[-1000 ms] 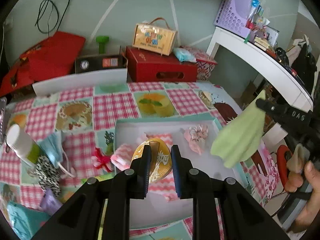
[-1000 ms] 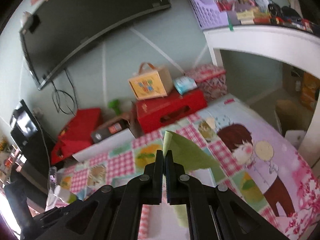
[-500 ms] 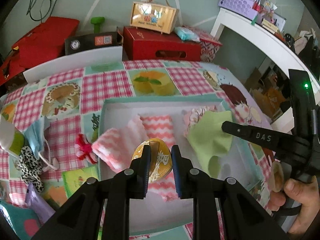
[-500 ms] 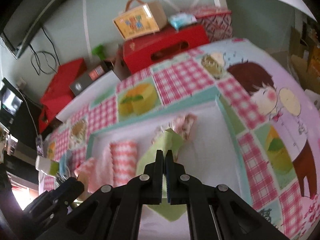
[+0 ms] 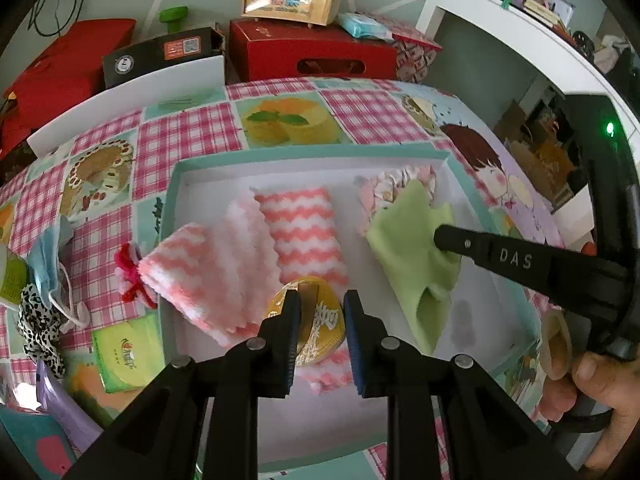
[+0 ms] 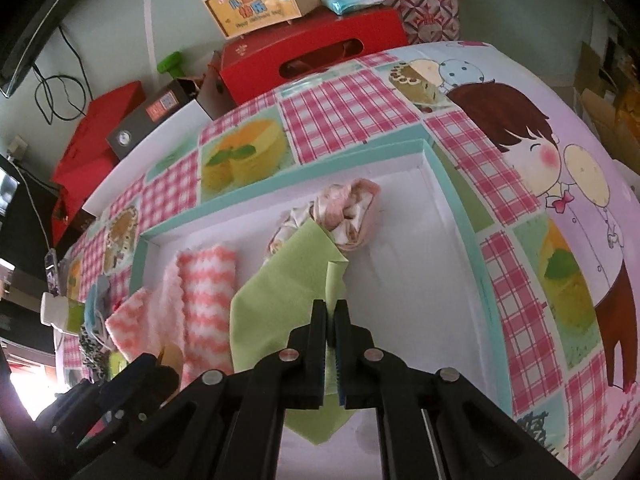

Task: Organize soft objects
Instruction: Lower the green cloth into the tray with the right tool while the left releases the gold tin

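Right wrist view: my right gripper [image 6: 330,322] has its fingers pinched nearly closed on a fold of the green cloth [image 6: 288,276], which lies in the white tray [image 6: 404,248] against a pink floral scrunchie [image 6: 348,212]. My left gripper [image 5: 318,316] grips a gold coin [image 5: 320,324] over the pink zigzag towel [image 5: 304,232].
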A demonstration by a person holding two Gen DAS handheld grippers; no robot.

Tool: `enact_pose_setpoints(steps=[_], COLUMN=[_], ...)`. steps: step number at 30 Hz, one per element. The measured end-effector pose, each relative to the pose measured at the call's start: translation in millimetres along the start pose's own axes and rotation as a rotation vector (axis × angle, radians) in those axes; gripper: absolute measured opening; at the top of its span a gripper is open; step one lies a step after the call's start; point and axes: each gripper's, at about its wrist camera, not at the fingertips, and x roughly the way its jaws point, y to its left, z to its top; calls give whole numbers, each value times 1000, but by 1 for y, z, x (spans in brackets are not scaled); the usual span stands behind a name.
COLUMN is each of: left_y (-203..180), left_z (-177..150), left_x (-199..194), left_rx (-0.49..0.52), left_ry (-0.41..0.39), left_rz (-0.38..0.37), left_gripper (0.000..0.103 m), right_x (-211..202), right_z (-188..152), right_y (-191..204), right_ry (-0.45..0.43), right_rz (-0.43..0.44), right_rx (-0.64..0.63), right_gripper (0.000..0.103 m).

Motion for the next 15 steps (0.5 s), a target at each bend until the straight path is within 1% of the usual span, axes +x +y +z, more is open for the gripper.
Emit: enact_pose_setpoints(steps=[3,5,7,15], left_y=[-5,-6,-5,7], left_z=[0,0,0,5], left_x=[2,2,1,-15], left_rx=[18,18,17,-22], left_ry=[10,14,11,-31], left_rz=[0,2,7,27], left_gripper=[28,37,43,47], right_x=[-4,-8,-10,-22], right_z=[0,1,2,4], right_y=[2,2,2,4], right_ry=[-13,-22,-27,-54], right_rz=[-11,-22,-26,-47], right_rx=[-8,-14,-14,-22], right_gripper=[6,6,6,6])
